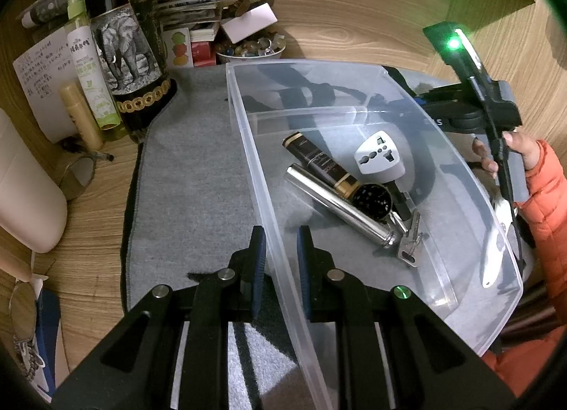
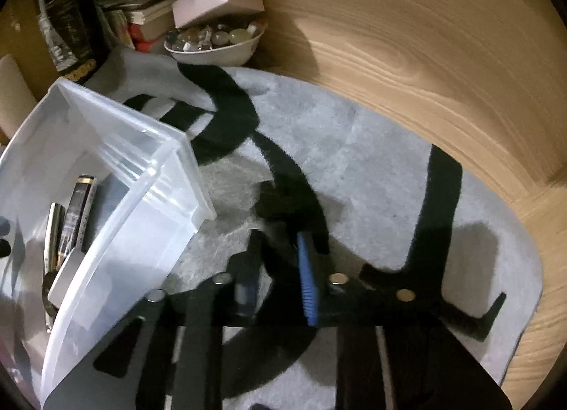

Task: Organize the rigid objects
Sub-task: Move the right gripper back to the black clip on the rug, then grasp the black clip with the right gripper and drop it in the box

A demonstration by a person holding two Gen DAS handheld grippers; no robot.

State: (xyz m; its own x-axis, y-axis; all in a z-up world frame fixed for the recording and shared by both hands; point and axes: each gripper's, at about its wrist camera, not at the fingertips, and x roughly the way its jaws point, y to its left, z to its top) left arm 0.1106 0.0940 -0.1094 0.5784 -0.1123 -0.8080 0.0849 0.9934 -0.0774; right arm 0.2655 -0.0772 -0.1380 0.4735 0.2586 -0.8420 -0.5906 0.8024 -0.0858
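Note:
A clear plastic bin (image 1: 354, 67) stands on a grey mat (image 1: 191, 169). Inside lie a black-and-gold tube (image 1: 320, 163), a silver metal cylinder (image 1: 336, 206), a white plug adapter (image 1: 381, 156), a round black speckled piece (image 1: 372, 199) and keys (image 1: 409, 239). My left gripper (image 1: 281, 257) straddles the bin's near left wall, one finger on each side, a small gap showing at the pads. My right gripper (image 2: 280, 268) is open and empty over the mat, just right of the bin (image 2: 106, 147). In the left wrist view the right gripper's body (image 1: 496, 115) is beside the bin's right wall.
A dark bottle with an elephant label (image 1: 124, 41), a green spray bottle (image 1: 88, 66), a cream stick (image 1: 79, 115), papers and a bowl of beads (image 1: 251, 46) crowd the back left. Glasses (image 1: 76, 176) lie on the wooden table. A wooden wall (image 2: 425, 37) runs behind the mat.

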